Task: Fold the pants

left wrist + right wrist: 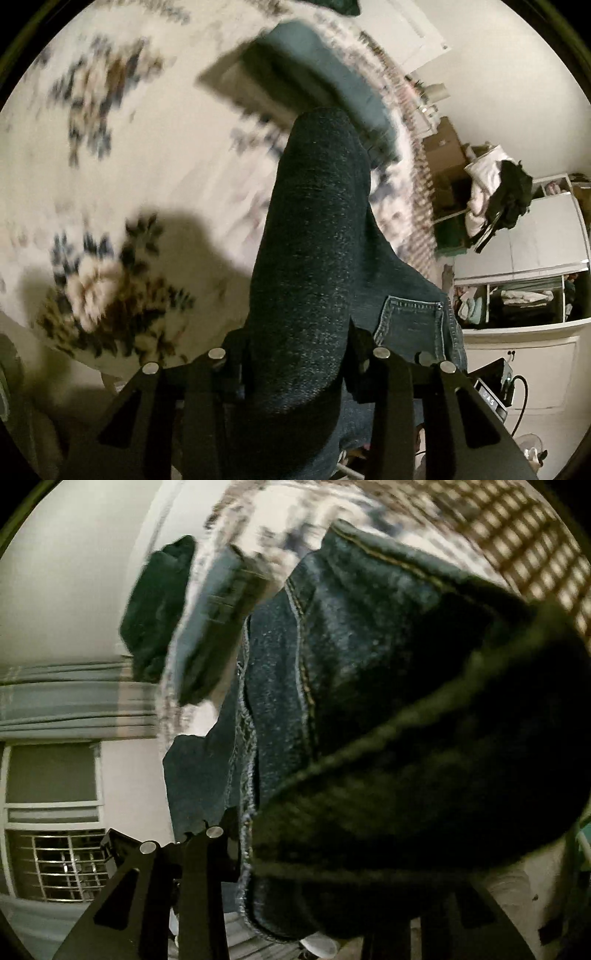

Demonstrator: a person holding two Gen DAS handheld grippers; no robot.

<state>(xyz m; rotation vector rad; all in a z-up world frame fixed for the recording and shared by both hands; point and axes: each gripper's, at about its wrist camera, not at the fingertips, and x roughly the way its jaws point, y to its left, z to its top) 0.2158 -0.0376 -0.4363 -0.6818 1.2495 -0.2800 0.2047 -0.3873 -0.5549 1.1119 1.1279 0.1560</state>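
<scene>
Left wrist view shows my left gripper (299,354) clamped on the dark jeans (314,221), lifted off the floral bedspread (129,129) for folding, while my right gripper (314,849), half buried, seemingly pinches denim too.

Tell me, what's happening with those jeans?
A person holds a hand-held gripper in each hand and is folding a pair of dark blue jeans. The left hand-held gripper is clamped on a bunched part of the jeans, lifted over a bed with a flowered bedspread. The right hand-held gripper is mostly covered by denim, so its grip cannot be seen. The views are blurred.
</scene>
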